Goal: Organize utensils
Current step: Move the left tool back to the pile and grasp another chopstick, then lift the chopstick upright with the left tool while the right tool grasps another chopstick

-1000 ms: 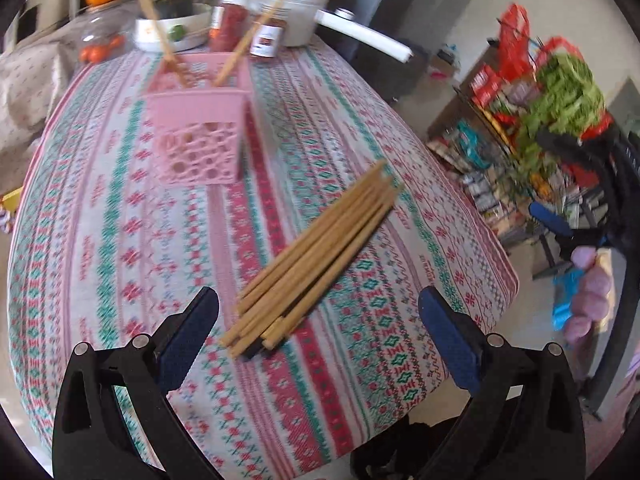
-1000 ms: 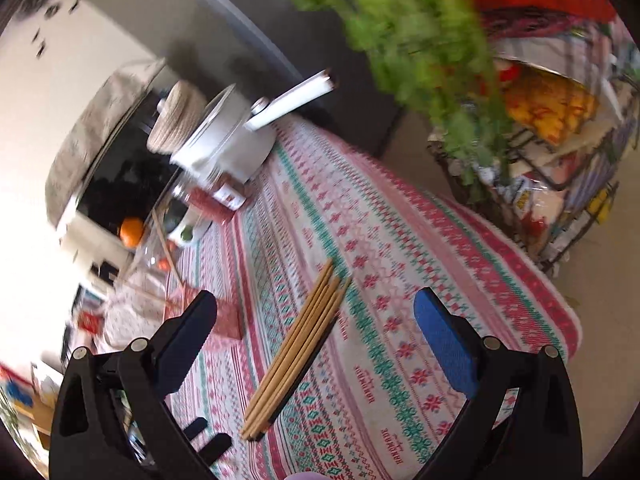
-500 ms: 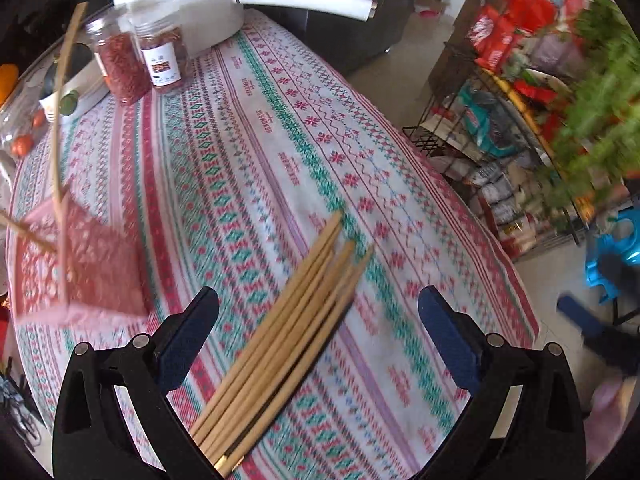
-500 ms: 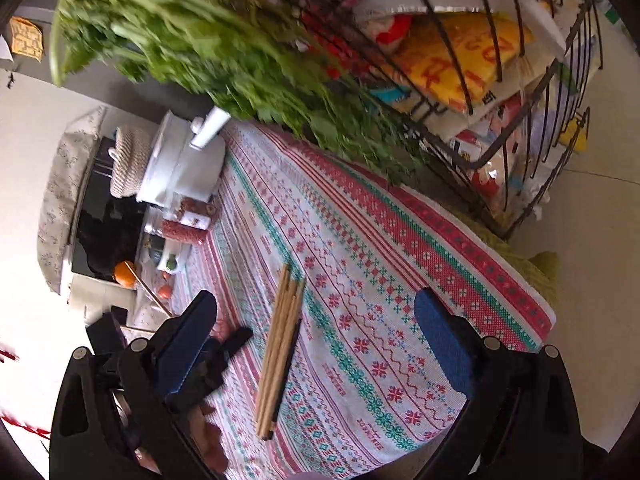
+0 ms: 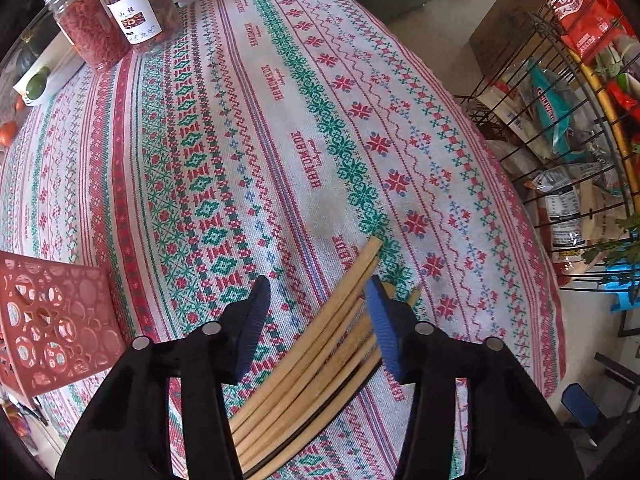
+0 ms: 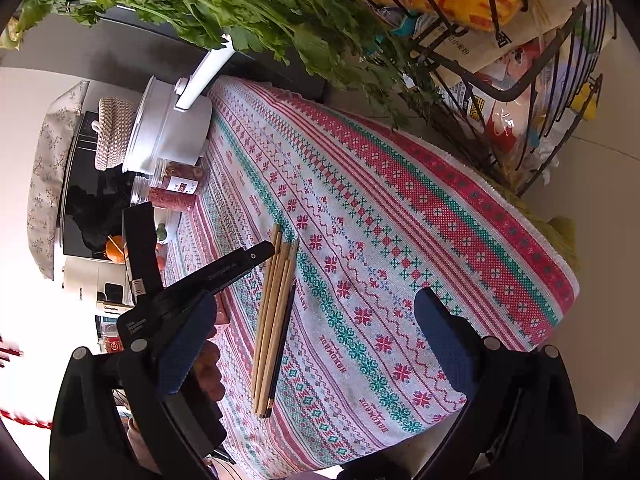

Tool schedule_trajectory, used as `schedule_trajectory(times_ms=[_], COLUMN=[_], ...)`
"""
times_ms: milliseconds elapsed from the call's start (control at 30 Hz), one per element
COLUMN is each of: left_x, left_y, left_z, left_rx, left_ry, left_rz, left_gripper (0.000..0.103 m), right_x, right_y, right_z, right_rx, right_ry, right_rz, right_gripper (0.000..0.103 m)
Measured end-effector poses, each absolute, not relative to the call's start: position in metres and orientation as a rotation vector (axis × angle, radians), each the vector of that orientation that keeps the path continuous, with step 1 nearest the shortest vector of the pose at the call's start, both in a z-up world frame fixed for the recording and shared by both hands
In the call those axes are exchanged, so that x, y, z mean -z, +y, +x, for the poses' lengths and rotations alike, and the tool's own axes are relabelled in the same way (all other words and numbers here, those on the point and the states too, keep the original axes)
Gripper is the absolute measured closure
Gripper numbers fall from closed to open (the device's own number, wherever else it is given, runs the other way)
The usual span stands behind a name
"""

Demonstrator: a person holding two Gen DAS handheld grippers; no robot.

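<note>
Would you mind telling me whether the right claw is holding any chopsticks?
No, the right claw stands wide open and empty, with the chopsticks lying on the tablecloth.

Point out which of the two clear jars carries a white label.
The jar of dried red slices, right of the unlabelled jar of small red berries.

The tablecloth (image 5: 248, 128) carries the woven word "HANDMADE", repeated in red along its stripes. The white label of the right-hand jar (image 5: 138, 8) bears two Chinese characters, 山楂. Print on the snack packets in the wire rack (image 5: 560, 92) is too small to read.
</note>
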State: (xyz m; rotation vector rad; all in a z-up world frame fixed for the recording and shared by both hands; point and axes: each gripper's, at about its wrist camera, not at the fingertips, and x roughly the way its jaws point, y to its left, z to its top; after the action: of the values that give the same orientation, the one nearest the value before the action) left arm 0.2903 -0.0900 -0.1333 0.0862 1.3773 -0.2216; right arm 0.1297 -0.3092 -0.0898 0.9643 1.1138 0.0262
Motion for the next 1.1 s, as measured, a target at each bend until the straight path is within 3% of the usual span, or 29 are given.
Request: schedule_trajectory(times_ms=[367,633,867,1100], left_x=[0.141,0.137,0.056,-0.003], left_y=[-0.098,-0.092,-0.036,0.023], left_z=[0.297,0.275,0.208,0.128], left_rx=[0.266,0.259,0.301,0.343], left_ry=[1.351,1.229,0.953,0.745], left_rz=[0.167,0.157,0.064,-0.045], left_gripper=[0.086,0.092,0.093,0.093], right_x=[0.089,0.101,0.119,0.142], right_y=[-0.297,-0.294,-0.269,-0.219], right_z=[0.137,0.147,0.175,0.208], right_rx=[-0.011,0.049,0.085,0.069], right_ry=[1.125,1.153,1.208,1.302], right_rz=[0.903,0.906,0.877,0.794], right_gripper=[0.007,0.007,0.008,0.053])
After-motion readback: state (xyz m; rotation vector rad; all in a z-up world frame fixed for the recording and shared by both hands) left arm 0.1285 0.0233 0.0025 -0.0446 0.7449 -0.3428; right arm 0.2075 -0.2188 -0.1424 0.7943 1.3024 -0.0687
